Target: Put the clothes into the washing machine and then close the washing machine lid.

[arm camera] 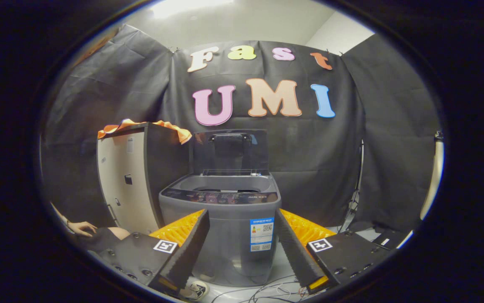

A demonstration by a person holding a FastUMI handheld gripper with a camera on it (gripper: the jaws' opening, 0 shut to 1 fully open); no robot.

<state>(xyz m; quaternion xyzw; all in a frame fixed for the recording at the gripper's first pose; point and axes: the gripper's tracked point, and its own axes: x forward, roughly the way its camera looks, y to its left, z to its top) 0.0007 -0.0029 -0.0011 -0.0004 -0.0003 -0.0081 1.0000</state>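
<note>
Black cloth backs the booth, where a grey washing machine (220, 219) stands with its lid (230, 150) raised. Orange clothes (174, 128) lie atop a cabinet (134, 181) beside it. Nearer, the gripper (242, 244) is spread wide, gripping nothing, its fingers framing the machine.
</note>
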